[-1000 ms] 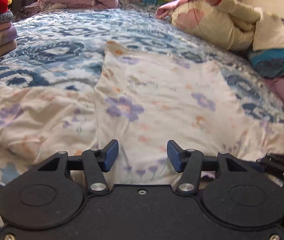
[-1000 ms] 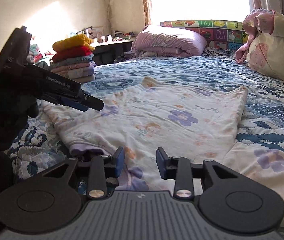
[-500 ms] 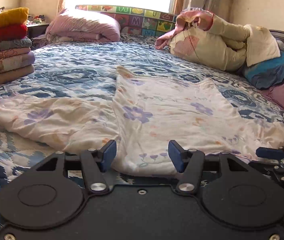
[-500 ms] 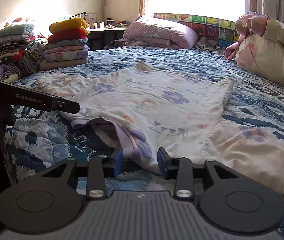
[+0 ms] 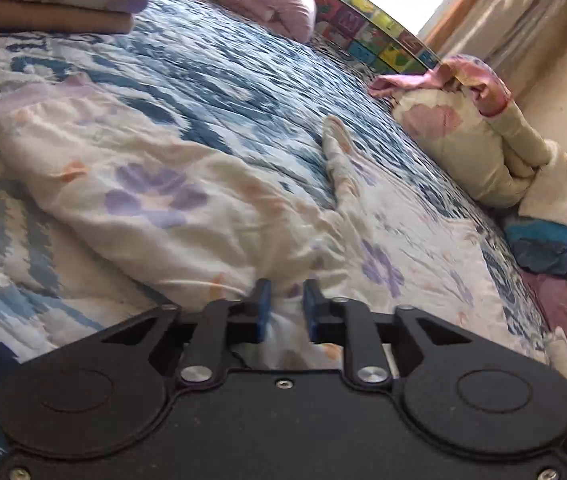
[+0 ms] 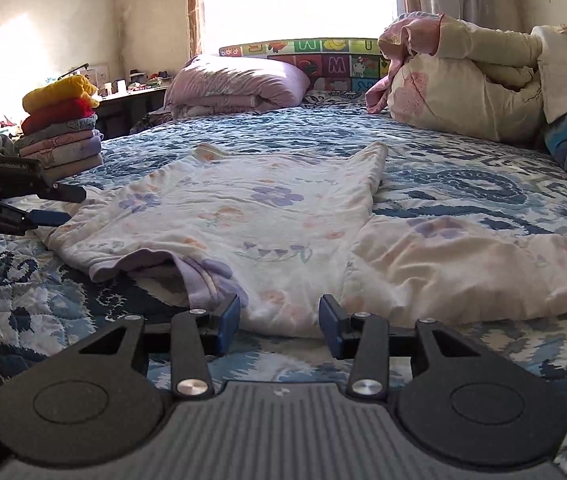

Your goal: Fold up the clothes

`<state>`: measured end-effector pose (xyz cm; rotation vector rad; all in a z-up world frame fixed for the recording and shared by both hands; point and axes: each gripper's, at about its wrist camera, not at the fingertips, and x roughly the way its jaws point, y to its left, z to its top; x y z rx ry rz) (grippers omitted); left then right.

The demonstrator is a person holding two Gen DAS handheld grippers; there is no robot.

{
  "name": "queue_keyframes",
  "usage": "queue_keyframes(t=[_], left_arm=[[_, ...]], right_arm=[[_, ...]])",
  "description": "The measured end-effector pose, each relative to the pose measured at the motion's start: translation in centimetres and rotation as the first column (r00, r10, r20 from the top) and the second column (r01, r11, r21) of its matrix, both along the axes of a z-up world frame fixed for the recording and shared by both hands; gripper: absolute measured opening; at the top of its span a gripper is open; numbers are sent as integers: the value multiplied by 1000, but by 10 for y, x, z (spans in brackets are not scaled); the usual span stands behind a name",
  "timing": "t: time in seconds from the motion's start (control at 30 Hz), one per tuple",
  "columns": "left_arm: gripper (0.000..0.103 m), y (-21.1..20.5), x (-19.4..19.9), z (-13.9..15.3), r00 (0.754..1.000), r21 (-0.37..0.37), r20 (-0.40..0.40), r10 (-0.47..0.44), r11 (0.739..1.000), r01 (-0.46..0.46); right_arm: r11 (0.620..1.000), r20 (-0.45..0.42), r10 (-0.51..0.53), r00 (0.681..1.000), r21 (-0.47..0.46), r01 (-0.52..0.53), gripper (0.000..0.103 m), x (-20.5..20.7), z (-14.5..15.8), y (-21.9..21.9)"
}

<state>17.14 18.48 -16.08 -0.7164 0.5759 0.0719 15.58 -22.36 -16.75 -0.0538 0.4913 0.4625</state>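
While the right wrist view takes in the whole floral garment (image 6: 251, 216) spread flat on the blue-and-white quilted bed (image 6: 463, 184), the left wrist view sits tilted and close on one sleeve (image 5: 123, 184). Left tongs (image 5: 285, 310): narrow, blue pads pinching a bunched fold of the thin, wrinkled cotton at the shoulder; half a second ago they stood wide and level, short of the cloth. Right tongs (image 6: 279, 322): wide apart, low over the quilt at the near hem beside the lilac collar (image 6: 203, 276), touching nothing, much as before. Only the right view shows the left tongs from outside (image 6: 39, 206), and the stack of folded clothes (image 6: 61, 128) in full. Rolled cream duvet (image 6: 463, 92) lies at the far right.
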Motion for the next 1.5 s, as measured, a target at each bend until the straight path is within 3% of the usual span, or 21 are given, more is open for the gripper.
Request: queue_keyframes(t=[0.03, 0.07, 0.13, 0.2, 0.3, 0.37, 0.43, 0.47, 0.5, 0.53, 0.63, 0.73, 0.9, 1.0, 1.07, 1.13, 1.2, 1.3, 1.37, 1.43, 1.5], left_arm=[[24, 14, -9, 8, 998, -44, 43, 41, 998, -39], [34, 25, -19, 17, 993, -24, 64, 95, 995, -93], [38, 44, -37, 30, 974, 43, 79, 211, 976, -215], [41, 60, -51, 30, 950, 67, 58, 307, 948, -310], [43, 81, -58, 12, 928, 6, -16, 372, 928, -372], [43, 95, -53, -4, 922, -56, -46, 384, 921, -386], [42, 100, -44, -9, 924, -56, -18, 381, 923, -382], [36, 102, -41, -4, 929, -48, 7, 370, 928, -369], [9, 104, -38, 2, 935, -39, 36, 353, 935, -352], [7, 107, -35, 8, 939, -30, 66, 336, 942, -335], [7, 114, -27, 26, 947, 1, 153, 282, 958, -285], [7, 127, -15, 15, 957, 10, 68, 284, 959, -285], [11, 129, -22, 9, 941, 35, 7, 337, 941, -337], [24, 131, -26, 5, 929, 51, -29, 369, 929, -368], [25, 110, -15, 20, 914, 247, 11, 407, 884, -396], [25, 88, -7, 33, 924, 353, 67, 377, 857, -376], [25, 75, 0, 35, 968, 259, 117, 222, 934, -246], [28, 83, 11, 11, 978, 48, 76, 196, 979, -200], [36, 90, 19, -7, 981, -98, 42, 187, 978, -182], [11, 97, 26, -25, 985, -243, 9, 174, 956, -166], [7, 104, 34, -43, 988, -382, -21, 155, 912, -151]], right_arm=[[1000, 26, 6, 1000, -16, -6, 44, -3, 4, 5], [999, 53, 19, 998, -27, -18, 42, -8, 8, 11], [998, 81, 50, 995, -35, -47, 40, -16, 18, 25], [995, 91, 94, 991, -45, -90, 40, -18, 24, 50], [984, 88, 172, 981, -63, -167, 38, -16, 29, 102], [974, 66, 220, 973, -61, -216, 32, -8, 30, 139], [967, 45, 251, 967, -53, -249, 29, 2, 29, 172], [965, 29, 259, 965, -51, -258, 26, 8, 28, 185], [964, 5, 262, 965, -54, -261, 25, 15, 26, 193], [963, -20, 264, 964, -58, -265, 23, 21, 23, 201], [959, -95, 268, 959, -67, -275, 22, 41, 16, 225], [943, -82, 294, 952, -139, -303, 23, 27, 10, 237], [929, -78, 306, 949, -195, -315, 23, 17, 10, 245], [923, -72, 314, 947, -212, -322, 25, 9, 9, 250], [918, -68, 319, 945, -224, -327, 25, 4, 9, 252], [914, -64, 325, 944, -236, -331, 23, -1, 8, 255], [909, -61, 330, 942, -247, -335, 26, -6, 8, 258], [905, -56, 335, 940, -260, -338, 28, -14, 7, 262], [915, -69, 323, 944, -231, -330, 29, 5, 11, 259], [923, -84, 320, 944, -195, -331, 32, 7, 12, 255], [920, -95, 331, 939, -190, -344, 35, 6, 13, 254]])
